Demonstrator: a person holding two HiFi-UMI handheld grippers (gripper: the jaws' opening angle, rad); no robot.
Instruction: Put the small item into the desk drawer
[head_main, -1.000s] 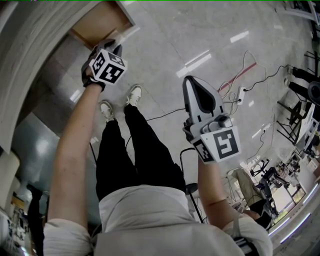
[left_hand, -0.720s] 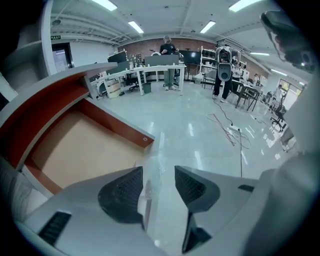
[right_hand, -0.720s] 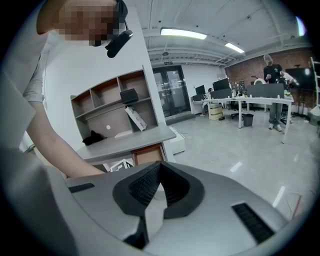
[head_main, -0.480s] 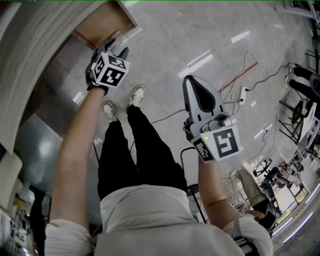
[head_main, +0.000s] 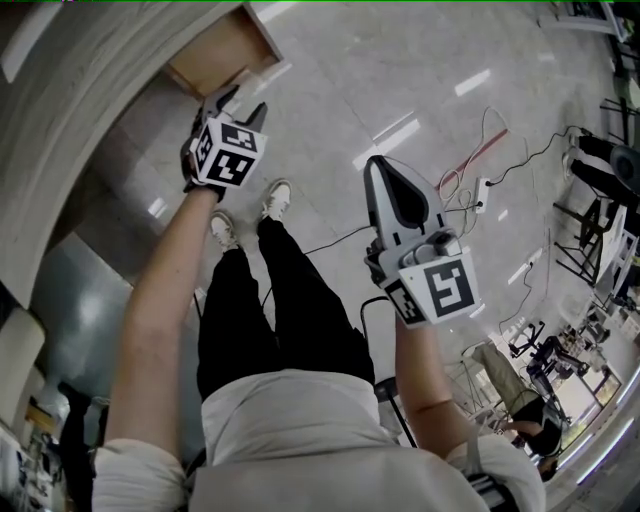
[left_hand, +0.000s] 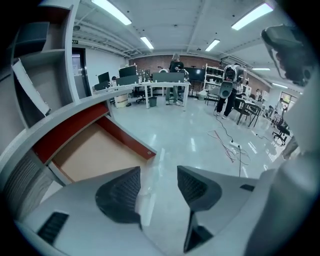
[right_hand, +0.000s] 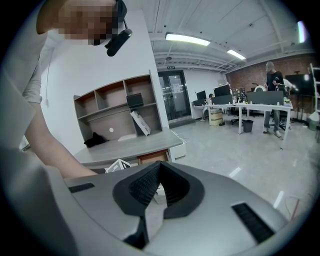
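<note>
our left tongs (head_main: 240, 103) have lifted off the open desk drawer (head_main: 215, 60), jaws just spread wide, nothing between them. our right tongs (head_main: 375, 165) sit closed and empty; the small item we cannot spot

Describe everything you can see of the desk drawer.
The desk drawer stands pulled out from under the grey desk top. It looks like wood board: a pale tan floor, reddish-brown walls, a small round fitting on the front wall. The floor that shows is bare; its near part is hidden. Nothing in view touches it.
</note>
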